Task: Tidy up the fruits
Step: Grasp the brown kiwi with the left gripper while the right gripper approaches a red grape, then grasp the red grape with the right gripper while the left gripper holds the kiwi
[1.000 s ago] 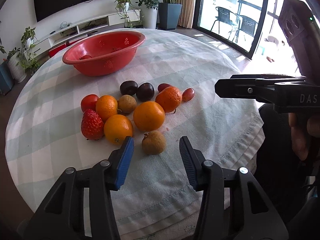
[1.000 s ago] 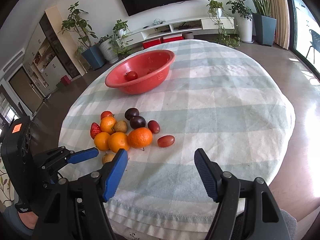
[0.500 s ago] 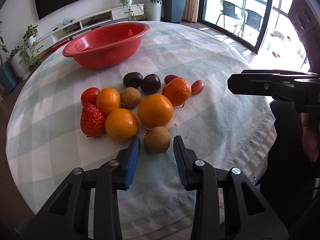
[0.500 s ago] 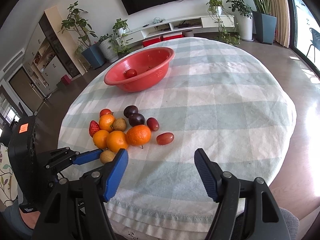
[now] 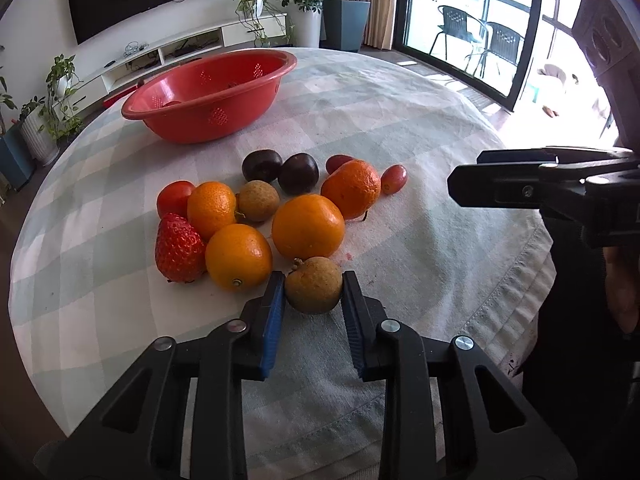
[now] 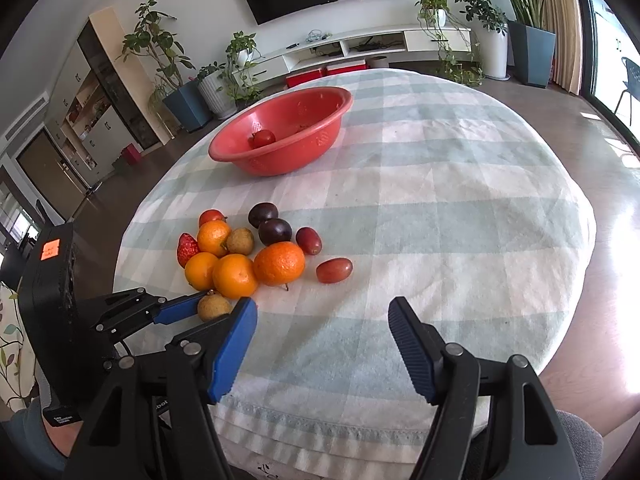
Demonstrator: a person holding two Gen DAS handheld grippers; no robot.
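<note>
Between the blue pads of the left gripper [image 5: 313,294], at the near edge of the fruit pile, sits a brown longan [image 5: 314,289]. The jaws have just been closing and now press on both its flanks, so it is held, though it looks to be resting on the checked cloth of the surface [image 5: 420,128] and not yet lifted. It is roundish, with no long axis to speak of; its short stem points up and toward the oranges.

Going from left to right across the pile in the left wrist view: a strawberry [image 5: 178,249] and a small tomato [image 5: 175,198] at the left end, then three oranges [image 5: 239,256], a second longan [image 5: 258,201], two dark plums [image 5: 298,173], a mandarin [image 5: 351,189] and a red grape [image 5: 394,178] at the right end. The nearest orange lies just beside the left pad, and the middle orange stands just behind the held fruit, possibly touching it.

Well beyond the pile, up and to the left of the jaws, stands the red basket [image 5: 212,98], with a red fruit already in it. My judgement is that the coming move turns on this: a lift straight up first, to clear the oranges, then a carry forward and left over the pile.

Off to the right, the right gripper [image 6: 322,332] hangs above bare cloth, its jaws wide apart and holding nothing; the left hand is plainly the nearer to the fruit.
</note>
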